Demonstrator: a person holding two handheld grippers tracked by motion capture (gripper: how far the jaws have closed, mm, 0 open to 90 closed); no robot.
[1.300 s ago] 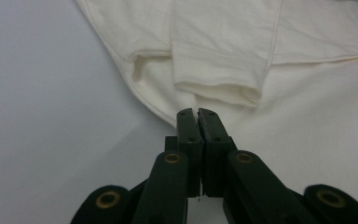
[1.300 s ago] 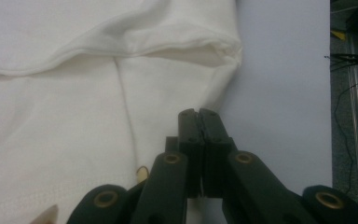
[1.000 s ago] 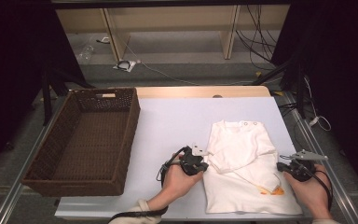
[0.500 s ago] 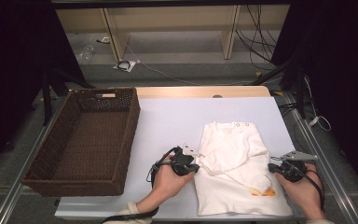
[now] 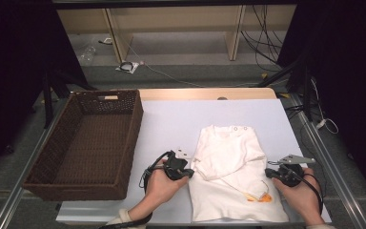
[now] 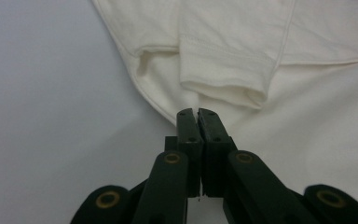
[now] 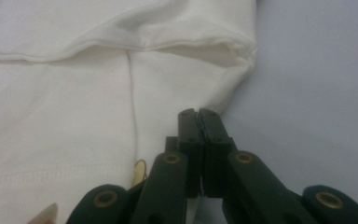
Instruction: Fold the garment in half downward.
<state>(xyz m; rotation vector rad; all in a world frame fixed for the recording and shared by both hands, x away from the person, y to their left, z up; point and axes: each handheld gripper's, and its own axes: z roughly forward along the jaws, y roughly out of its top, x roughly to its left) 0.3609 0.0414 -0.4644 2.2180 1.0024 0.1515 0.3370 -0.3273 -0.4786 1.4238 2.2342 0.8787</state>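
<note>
Pale lavender-grey table (image 5: pixel 171 124) w/ dark brown woven wicker basket (image 5: pixel 86 143) at left; cream long-sleeved cotton top (image 5: pixel 233 176) lies flat at centre-right, near front edge. Left gripper (image 5: pixel 189 172) pinches shut on its left edge (image 6: pixel 168 105); right gripper (image 5: pixel 269 172) shut on right edge (image 7: pixel 223 100).

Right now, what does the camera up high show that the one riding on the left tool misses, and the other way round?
The high view alone takes in the brown wicker basket, both hands and the garment's orange print. The left gripper view alone gives the close detail: the sleeve cuff with its stitched hem, and the left tool with jaws pressed together at the fabric's edge. Both show the cream baby garment on the white table.
</note>
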